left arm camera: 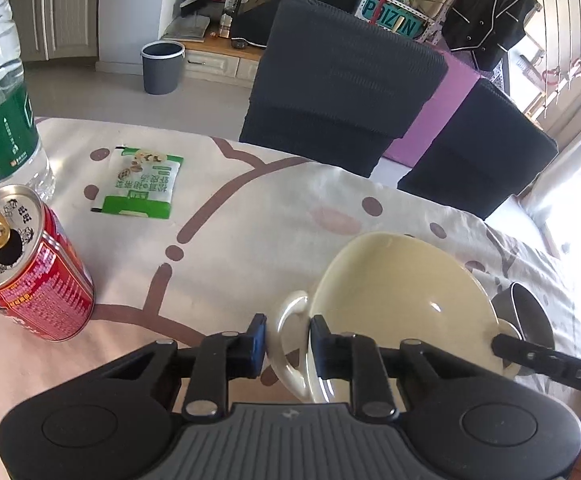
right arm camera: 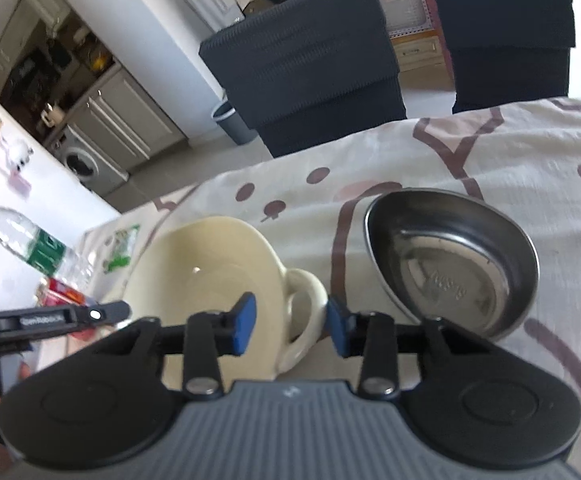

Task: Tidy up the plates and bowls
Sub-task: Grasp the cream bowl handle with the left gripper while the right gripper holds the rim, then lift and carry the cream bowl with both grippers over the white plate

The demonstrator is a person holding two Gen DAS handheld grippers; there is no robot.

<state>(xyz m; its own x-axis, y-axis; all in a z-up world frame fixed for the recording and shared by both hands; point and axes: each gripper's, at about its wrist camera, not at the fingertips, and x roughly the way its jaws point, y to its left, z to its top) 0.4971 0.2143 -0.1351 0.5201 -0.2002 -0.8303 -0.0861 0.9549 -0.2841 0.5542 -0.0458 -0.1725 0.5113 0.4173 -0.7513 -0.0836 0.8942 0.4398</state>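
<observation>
Two loop handles — glossy cream bowl (left arm camera: 402, 300), round steel bowl (right arm camera: 454, 268)

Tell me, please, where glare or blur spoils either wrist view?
Left wrist view: window light blows out the right edge, washing out the tablecloth past the cream bowl; the rest is sharp. Right wrist view: softly blurred all over, worst at the left edge around the water bottle; no harsh glare.

A cream bowl (left arm camera: 394, 292), silvery steel dish (right arm camera: 454, 264) and red can (left arm camera: 30, 268) sit on brown-patterned cream cloth (left arm camera: 250, 220).
</observation>
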